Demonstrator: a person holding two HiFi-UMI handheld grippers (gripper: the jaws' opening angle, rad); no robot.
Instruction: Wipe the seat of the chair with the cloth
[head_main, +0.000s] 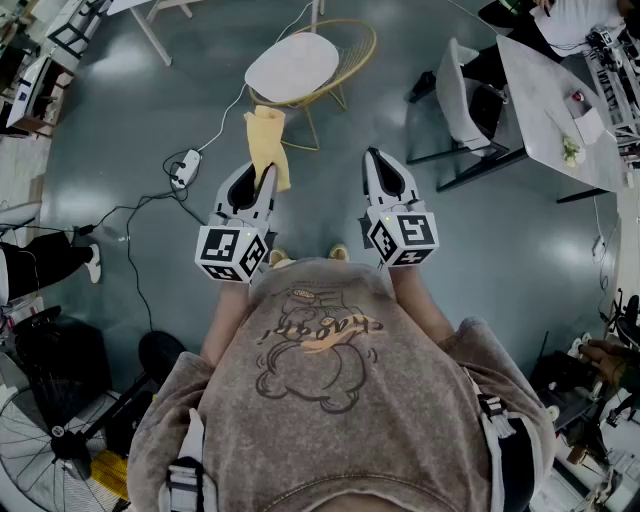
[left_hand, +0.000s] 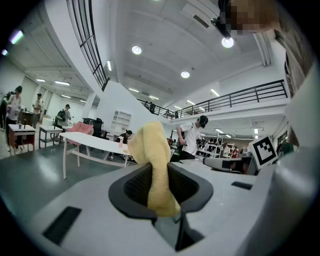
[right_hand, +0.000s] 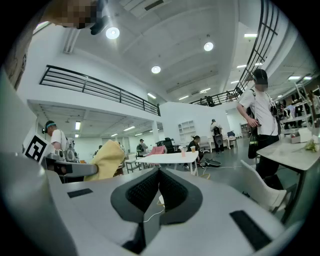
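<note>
The chair (head_main: 292, 67) has a round white seat on a gold wire frame and stands on the grey floor ahead of me. A yellow cloth (head_main: 268, 140) sticks up from my left gripper (head_main: 260, 176), which is shut on it well short of the chair. In the left gripper view the cloth (left_hand: 155, 165) fills the gap between the dark pads of the left gripper (left_hand: 161, 187). My right gripper (head_main: 373, 158) is held level beside it, shut with nothing in it. The right gripper view shows its pads closed together at the right gripper (right_hand: 159, 186), with the cloth (right_hand: 105, 160) off to the left.
A white power strip (head_main: 183, 168) and its cables lie on the floor left of the chair. A grey table (head_main: 545, 100) with a white chair (head_main: 460, 95) stands at the right. A fan (head_main: 40, 450) and a black stool (head_main: 160, 355) are at lower left.
</note>
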